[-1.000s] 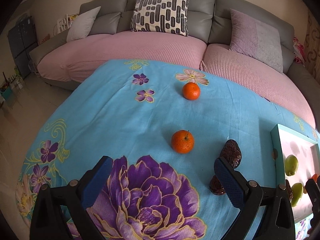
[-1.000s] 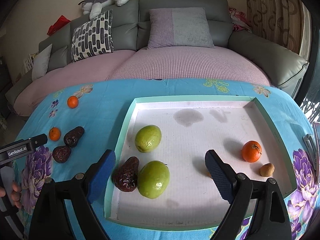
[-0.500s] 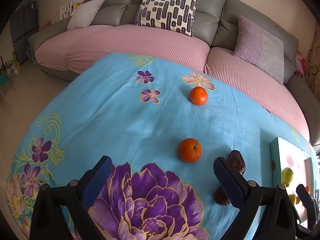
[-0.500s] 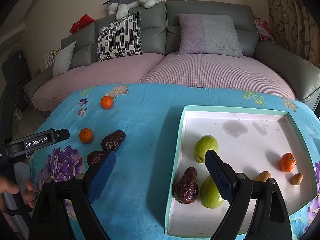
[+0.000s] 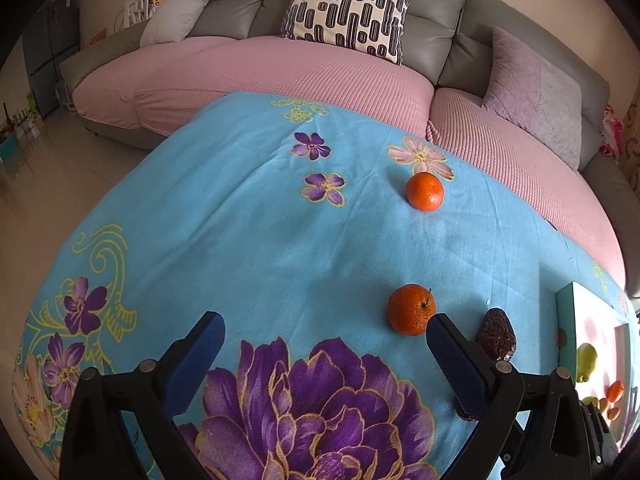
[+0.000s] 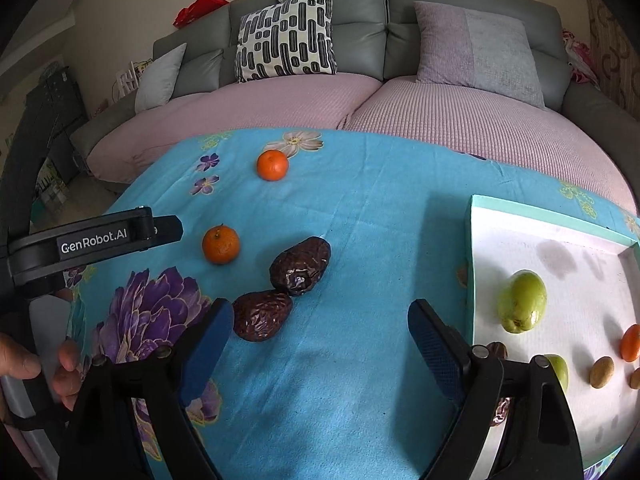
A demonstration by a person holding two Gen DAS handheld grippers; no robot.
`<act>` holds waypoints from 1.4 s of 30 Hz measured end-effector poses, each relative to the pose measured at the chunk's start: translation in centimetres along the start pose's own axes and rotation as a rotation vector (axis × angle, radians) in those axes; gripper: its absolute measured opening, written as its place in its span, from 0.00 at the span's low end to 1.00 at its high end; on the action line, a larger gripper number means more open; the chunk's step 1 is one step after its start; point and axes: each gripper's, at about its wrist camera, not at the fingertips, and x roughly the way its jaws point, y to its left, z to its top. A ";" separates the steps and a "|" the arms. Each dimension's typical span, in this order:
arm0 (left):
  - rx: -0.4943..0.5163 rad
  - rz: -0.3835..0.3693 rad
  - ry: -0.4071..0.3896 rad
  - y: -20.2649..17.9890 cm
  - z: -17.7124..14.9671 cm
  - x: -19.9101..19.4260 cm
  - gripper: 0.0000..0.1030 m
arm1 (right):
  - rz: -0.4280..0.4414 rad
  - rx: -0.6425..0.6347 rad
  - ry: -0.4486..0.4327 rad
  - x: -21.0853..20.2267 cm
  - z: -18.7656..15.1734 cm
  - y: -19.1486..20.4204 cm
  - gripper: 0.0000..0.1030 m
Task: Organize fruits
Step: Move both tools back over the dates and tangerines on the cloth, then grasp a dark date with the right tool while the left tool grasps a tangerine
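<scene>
Two oranges lie on the blue flowered cloth: a near orange (image 5: 410, 309) (image 6: 221, 244) and a far orange (image 5: 425, 191) (image 6: 272, 165). Two dark wrinkled dates (image 6: 300, 265) (image 6: 262, 315) lie side by side; one date shows in the left wrist view (image 5: 496, 339). My left gripper (image 5: 320, 352) is open and empty, its right fingertip beside the near orange. My right gripper (image 6: 320, 340) is open and empty, its left fingertip next to the nearer date. The white tray (image 6: 560, 232) (image 5: 564, 320) at the right holds a green fruit (image 6: 522, 302), an orange and small brown fruits.
A pink and grey sofa (image 6: 440, 120) with cushions curves behind the table. The left gripper's body (image 6: 92, 240) and the hand holding it show at the left of the right wrist view. Bare floor (image 5: 48, 184) lies left of the table.
My right gripper has swung left from over the tray to over the cloth near the dates. My left gripper has shifted left and tilted downward, so the near orange now sits by its right finger.
</scene>
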 end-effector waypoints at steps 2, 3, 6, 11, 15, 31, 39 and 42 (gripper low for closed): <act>-0.013 0.005 0.002 0.5 0.1 0.1 0.99 | 0.015 0.000 0.019 0.8 0.1 0.4 0.79; -0.019 0.005 0.003 0.6 0.1 0.2 0.99 | 0.022 0.002 0.028 1.2 0.1 0.6 0.77; -0.026 0.003 0.008 0.9 0.0 0.3 0.99 | 0.041 0.002 0.062 2.6 0.1 1.2 0.70; -0.023 -0.001 0.016 0.7 0.0 0.6 0.99 | 0.050 -0.013 0.097 3.9 -0.4 1.9 0.68; -0.027 -0.006 0.020 0.7 0.0 0.8 0.99 | 0.049 -0.015 0.101 4.6 -0.5 2.1 0.60; -0.007 -0.123 0.049 -1.7 -0.3 1.9 0.85 | 0.083 -0.008 0.087 3.7 -0.3 1.9 0.43; 0.013 -0.166 0.064 -3.4 -0.3 3.3 0.65 | 0.028 0.028 0.041 1.0 -0.1 -0.6 0.43; 0.023 -0.170 0.064 -4.0 0.0 3.6 0.54 | 0.008 0.049 0.026 0.2 0.0 -1.7 0.43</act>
